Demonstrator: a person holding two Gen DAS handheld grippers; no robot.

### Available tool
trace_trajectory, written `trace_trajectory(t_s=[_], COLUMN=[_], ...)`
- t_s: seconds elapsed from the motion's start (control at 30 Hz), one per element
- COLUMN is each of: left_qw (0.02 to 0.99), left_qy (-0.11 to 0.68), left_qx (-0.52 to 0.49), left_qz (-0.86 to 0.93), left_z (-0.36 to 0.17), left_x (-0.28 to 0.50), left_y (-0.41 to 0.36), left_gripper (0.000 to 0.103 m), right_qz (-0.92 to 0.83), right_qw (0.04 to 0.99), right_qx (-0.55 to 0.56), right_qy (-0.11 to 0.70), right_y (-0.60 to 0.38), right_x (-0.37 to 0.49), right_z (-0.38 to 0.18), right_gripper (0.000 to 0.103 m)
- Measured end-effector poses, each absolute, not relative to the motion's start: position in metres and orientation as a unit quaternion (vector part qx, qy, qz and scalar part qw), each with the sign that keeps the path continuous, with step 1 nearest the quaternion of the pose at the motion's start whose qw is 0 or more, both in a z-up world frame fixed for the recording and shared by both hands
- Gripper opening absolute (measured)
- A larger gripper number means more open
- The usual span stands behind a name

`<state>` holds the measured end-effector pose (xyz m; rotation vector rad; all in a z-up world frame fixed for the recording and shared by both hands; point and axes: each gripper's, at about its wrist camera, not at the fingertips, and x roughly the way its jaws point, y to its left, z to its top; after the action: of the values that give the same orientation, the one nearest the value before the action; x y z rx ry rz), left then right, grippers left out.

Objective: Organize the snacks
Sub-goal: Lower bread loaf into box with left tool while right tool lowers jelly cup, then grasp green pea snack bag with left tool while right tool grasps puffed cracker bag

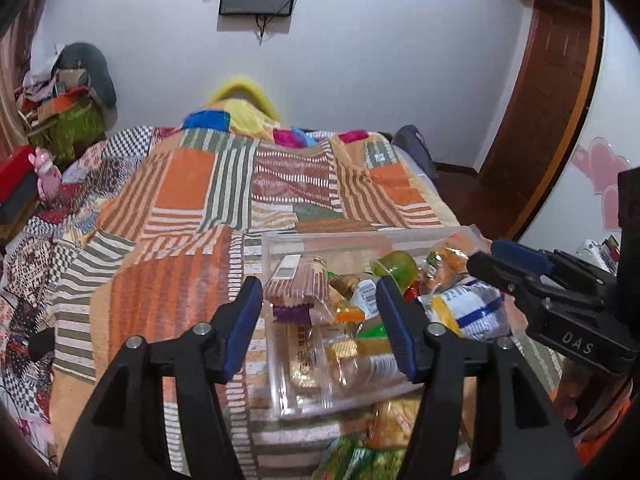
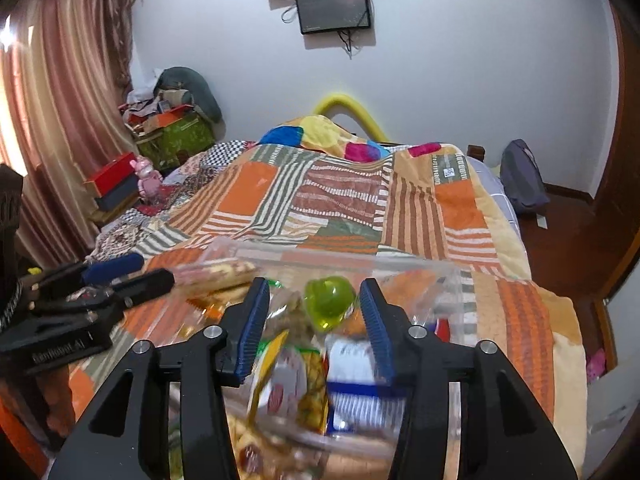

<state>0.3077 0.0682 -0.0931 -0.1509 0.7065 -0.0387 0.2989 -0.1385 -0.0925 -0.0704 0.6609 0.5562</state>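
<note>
A clear plastic bin (image 1: pixel 276 240) sits on the quilted bed and holds several snack packets. A green jelly cup (image 1: pixel 394 267) lies near its far side; it also shows in the right wrist view (image 2: pixel 330 298). A brown wafer pack (image 1: pixel 296 280) lies at the bin's left. My left gripper (image 1: pixel 316 320) is open and empty, hovering over the bin's left half. My right gripper (image 2: pixel 312 320) is open over the bin's right half, above a white and blue packet (image 2: pixel 360 384) and a yellow packet (image 2: pixel 288 384). The right gripper also shows in the left wrist view (image 1: pixel 520 268).
A patchwork quilt (image 1: pixel 224 184) covers the bed. More snack packets (image 1: pixel 372 452) lie on the quilt in front of the bin. Boxes and clutter (image 2: pixel 168 128) stand at the far left by the curtain. A wooden door (image 1: pixel 552 92) is at the right.
</note>
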Motion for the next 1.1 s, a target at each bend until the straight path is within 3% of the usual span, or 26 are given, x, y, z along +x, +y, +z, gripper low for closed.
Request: trace_trajectory(t_s=[0.23,0.6,0.93,1.1], left_qw=[0.928,0.887,0.87,0.872], left_qy=[0.364,0.452,0.48,0.478], left_qx=[-0.063,-0.048,-0.063,-0.071], left_qz=[-0.041,-0.082,-0.096,-0.082], left_z=[-0.098,-0.174,-0.209,-0.215], left_x=[0.271,0.227,0.235,0.238], left_y=[0.066,0.04,0.026,0.034], left_gripper=[0.067,0.07,0.071,0.071], right_qz=[0.286,0.297,0.308,0.326], right_qw=[0.897,0.864,0.852,0.844], right_qx=[-0.053,-0.051,-0.042,-0.061], right_qy=[0.333,0.402,0.421,0.422], right_y=[-0.15,-0.164,-0.152,-0.128], right_x=[0.266,0.241,0.246,0.252], right_z=[-0.108,-0.154,-0.167,-0.171], right_gripper=[0.049,0.056,0.068,0.069])
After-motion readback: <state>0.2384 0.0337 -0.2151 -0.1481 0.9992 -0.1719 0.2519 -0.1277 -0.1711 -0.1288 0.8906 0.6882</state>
